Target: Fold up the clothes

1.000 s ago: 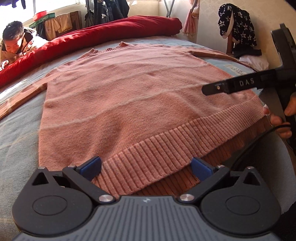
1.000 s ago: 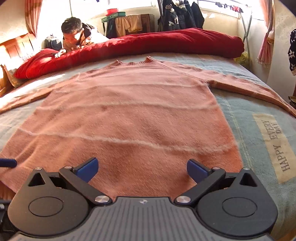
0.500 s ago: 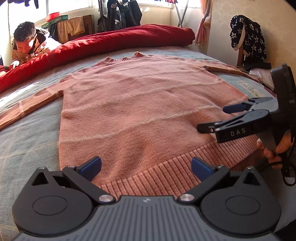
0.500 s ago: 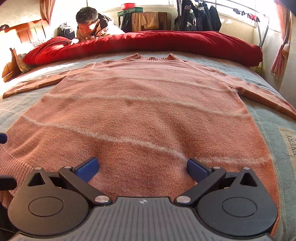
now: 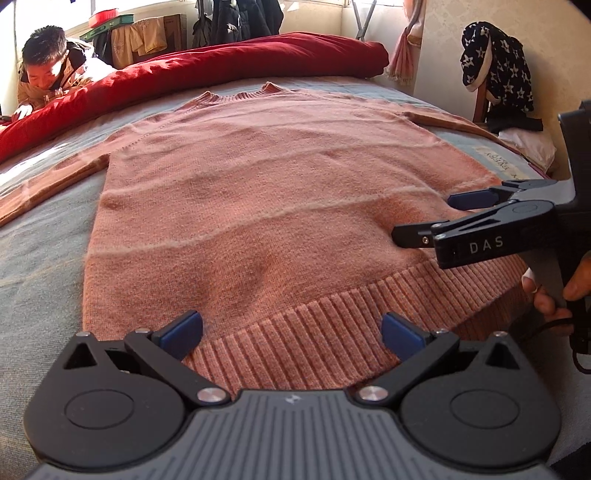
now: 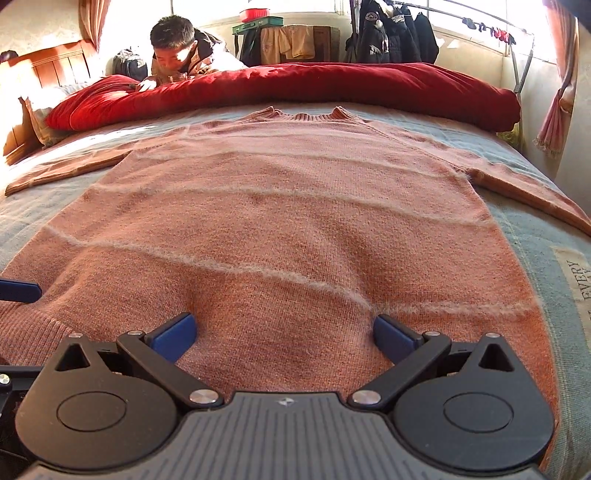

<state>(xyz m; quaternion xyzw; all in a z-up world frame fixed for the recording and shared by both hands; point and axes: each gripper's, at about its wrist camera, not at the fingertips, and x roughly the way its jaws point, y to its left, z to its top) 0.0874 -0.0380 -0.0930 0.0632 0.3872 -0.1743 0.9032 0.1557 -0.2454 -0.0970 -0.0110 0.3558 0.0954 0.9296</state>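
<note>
The pink sweater (image 5: 273,206) lies flat, front up, on the bed (image 5: 40,251), its ribbed hem (image 5: 332,332) nearest to me. My left gripper (image 5: 291,328) and my right gripper (image 6: 284,334) are both wide apart and hold nothing, low over the hem. I should pinch both layers together at the two hem corners; whether the pads already touch the cloth, I cannot tell.

Red duvet (image 6: 295,85), person behind it (image 6: 177,44), hanging jackets (image 6: 391,33)
</note>
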